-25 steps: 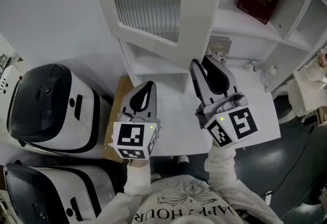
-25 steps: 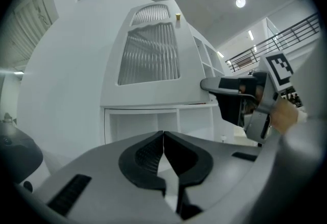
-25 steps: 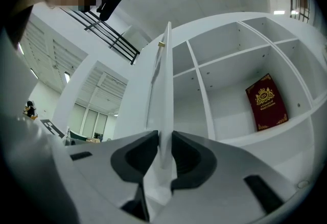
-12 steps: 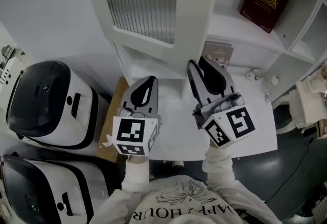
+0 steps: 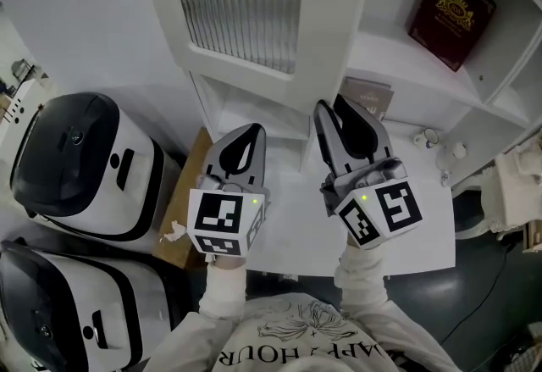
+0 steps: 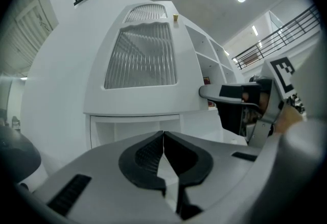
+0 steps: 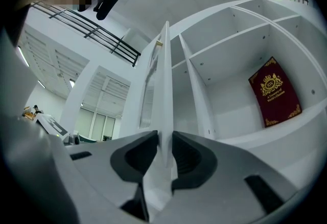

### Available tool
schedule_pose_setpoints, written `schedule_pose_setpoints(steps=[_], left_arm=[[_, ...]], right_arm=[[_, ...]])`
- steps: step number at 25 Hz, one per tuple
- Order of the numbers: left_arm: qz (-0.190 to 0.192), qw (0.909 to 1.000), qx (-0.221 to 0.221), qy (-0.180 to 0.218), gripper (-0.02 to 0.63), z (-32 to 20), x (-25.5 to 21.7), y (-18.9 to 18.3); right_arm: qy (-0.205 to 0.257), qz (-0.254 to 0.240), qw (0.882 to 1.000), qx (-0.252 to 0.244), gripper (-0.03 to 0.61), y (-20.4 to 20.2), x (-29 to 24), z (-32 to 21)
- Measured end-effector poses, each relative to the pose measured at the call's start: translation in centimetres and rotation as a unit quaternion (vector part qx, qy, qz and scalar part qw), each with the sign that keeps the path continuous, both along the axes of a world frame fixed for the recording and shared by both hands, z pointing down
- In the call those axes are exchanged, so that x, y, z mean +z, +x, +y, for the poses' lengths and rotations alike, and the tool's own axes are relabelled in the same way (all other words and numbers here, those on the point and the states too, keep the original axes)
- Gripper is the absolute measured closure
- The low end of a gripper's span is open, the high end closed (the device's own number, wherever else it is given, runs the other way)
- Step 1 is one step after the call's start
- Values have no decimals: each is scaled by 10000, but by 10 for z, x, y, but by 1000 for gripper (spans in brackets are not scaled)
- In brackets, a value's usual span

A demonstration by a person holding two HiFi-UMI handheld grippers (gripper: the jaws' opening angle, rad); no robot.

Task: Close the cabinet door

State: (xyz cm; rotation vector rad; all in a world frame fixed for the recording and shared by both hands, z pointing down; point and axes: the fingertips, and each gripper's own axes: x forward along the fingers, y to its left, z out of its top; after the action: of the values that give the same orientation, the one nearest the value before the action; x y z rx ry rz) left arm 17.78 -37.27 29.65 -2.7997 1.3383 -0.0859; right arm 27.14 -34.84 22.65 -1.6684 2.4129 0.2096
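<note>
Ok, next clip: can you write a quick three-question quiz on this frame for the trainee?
1. True or false: the left gripper has its jaws together with nothing between them.
2. What stands between the jaws of the right gripper? A a cup; B the edge of the cabinet door; C a cloth.
3. Fill in: the book on the shelf is dark ___.
Key: 1 true; 2 B; 3 red.
</note>
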Motion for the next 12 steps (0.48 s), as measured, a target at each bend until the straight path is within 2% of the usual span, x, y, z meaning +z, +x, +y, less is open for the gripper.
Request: schedule_pose_setpoints(steps=[12], left_arm=[[-5,9999,-122,-41,609,-16,4,14]], right_arm=[[-1,-123,9999,-12,486,15,1,-19]])
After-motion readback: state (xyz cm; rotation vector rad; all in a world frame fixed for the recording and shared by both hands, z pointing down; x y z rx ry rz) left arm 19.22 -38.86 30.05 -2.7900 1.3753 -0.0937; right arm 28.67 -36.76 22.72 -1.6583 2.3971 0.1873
